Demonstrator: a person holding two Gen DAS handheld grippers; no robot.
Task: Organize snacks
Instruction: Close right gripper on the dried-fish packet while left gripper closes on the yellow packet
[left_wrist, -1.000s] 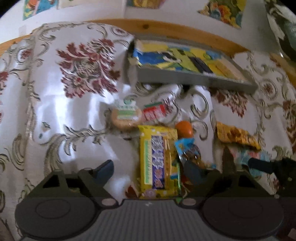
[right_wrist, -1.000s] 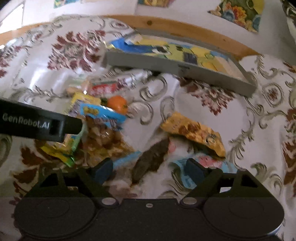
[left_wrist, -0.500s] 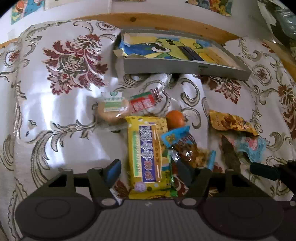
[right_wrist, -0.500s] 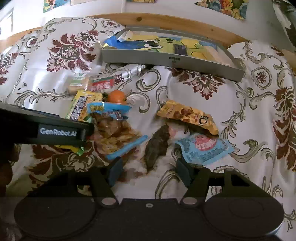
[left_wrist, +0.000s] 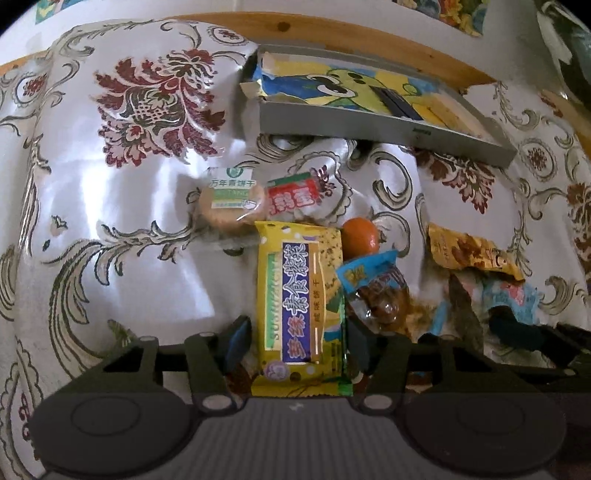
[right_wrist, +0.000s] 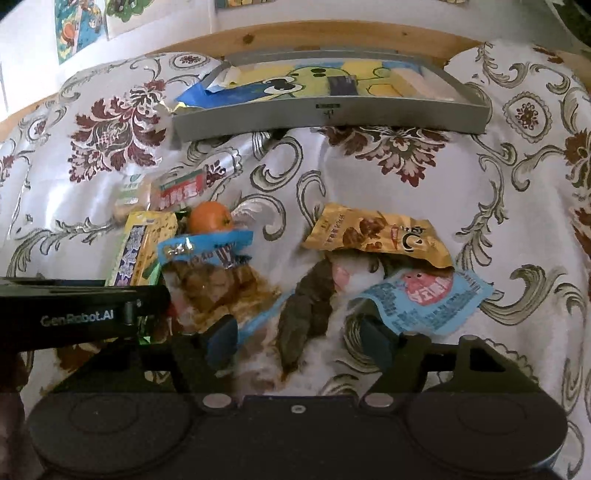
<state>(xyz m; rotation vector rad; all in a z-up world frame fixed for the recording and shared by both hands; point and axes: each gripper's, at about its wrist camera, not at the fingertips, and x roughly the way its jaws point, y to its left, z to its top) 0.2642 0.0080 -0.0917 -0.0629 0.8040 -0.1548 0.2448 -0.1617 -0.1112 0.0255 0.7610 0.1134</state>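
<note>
A yellow cracker packet (left_wrist: 299, 295) with a purple label lies lengthwise between the fingers of my left gripper (left_wrist: 297, 345), which press against its two long sides. To its right are an orange (left_wrist: 360, 236) and a blue-topped bag of brown snacks (left_wrist: 376, 291). My right gripper (right_wrist: 297, 339) is open just above the cloth, with a dark brown snack piece (right_wrist: 299, 314) between its fingers. A light blue packet (right_wrist: 428, 299) touches its right finger and a gold packet (right_wrist: 376, 232) lies beyond. The left gripper's black body (right_wrist: 74, 314) shows at the left.
A grey tray (right_wrist: 325, 110) lined with a cartoon picture sits at the back by the wooden edge. A round biscuit (left_wrist: 231, 199) and a red packet (left_wrist: 293, 194) lie in front of it. The floral cloth (left_wrist: 110, 221) is bare on the left.
My left gripper's fingers have drawn in from wide apart to the sides of the yellow packet. Both grippers have pulled back slightly, and the right one's fingers stay apart.
</note>
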